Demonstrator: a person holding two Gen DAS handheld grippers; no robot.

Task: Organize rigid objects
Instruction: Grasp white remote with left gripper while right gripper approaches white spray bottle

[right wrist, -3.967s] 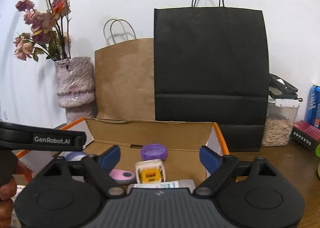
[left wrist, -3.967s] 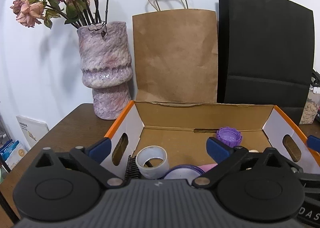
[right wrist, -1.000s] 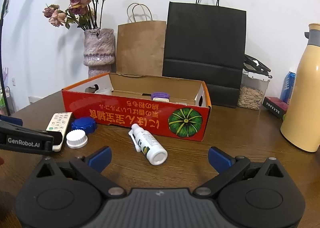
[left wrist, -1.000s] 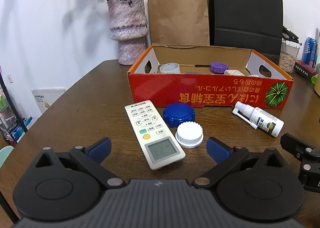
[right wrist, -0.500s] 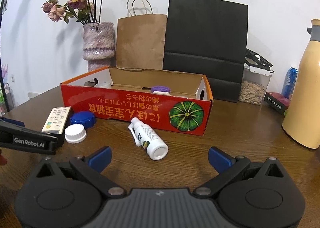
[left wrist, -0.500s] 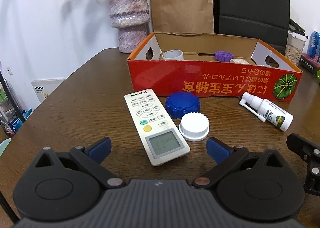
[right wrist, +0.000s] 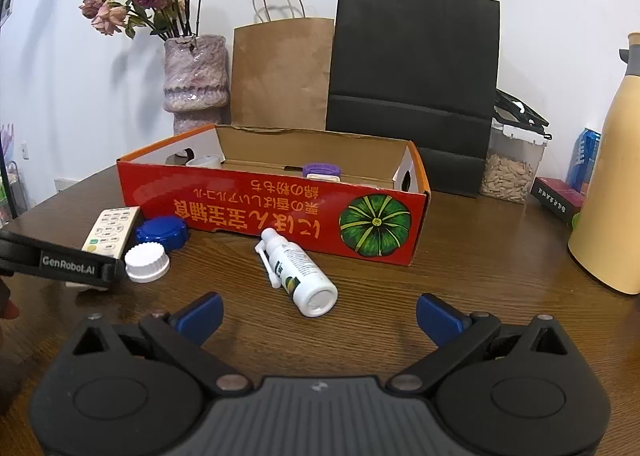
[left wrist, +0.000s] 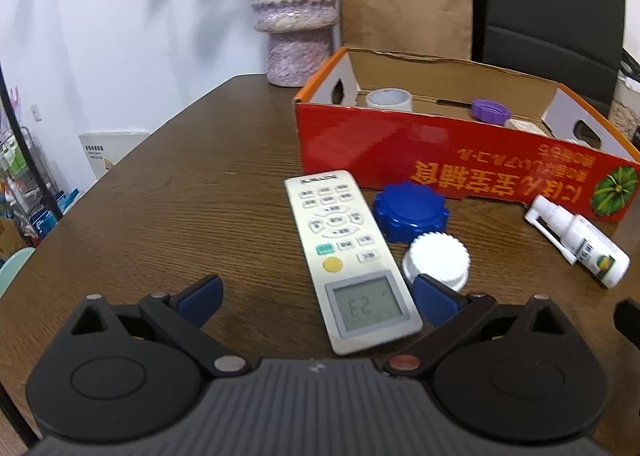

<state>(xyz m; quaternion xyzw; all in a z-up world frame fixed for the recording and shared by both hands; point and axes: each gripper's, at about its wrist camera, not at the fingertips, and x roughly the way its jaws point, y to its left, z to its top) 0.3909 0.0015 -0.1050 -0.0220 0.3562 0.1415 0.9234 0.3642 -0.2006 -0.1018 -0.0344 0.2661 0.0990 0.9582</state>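
A white remote control [left wrist: 348,252] lies on the brown table, its display end between the open fingers of my left gripper [left wrist: 318,302]. A blue lid [left wrist: 410,210] and a white lid [left wrist: 436,262] lie just right of it. A white spray bottle [right wrist: 298,272] lies in front of the red cardboard box [right wrist: 272,204], just ahead of my open, empty right gripper [right wrist: 318,316]. The box holds a tape roll [left wrist: 388,98], a purple lid [left wrist: 490,110] and other small items. The remote [right wrist: 112,230] also shows in the right wrist view.
A stone vase [right wrist: 196,80] with dried roses, a brown paper bag [right wrist: 282,72] and a black paper bag [right wrist: 412,92] stand behind the box. A seed container [right wrist: 512,166], a small red box [right wrist: 558,194] and a beige thermos [right wrist: 616,184] stand at the right.
Both grippers pulled back from over the box to the near side of the table. Over the last second the left gripper lowered and moved in over the remote; the right crept toward the spray bottle.
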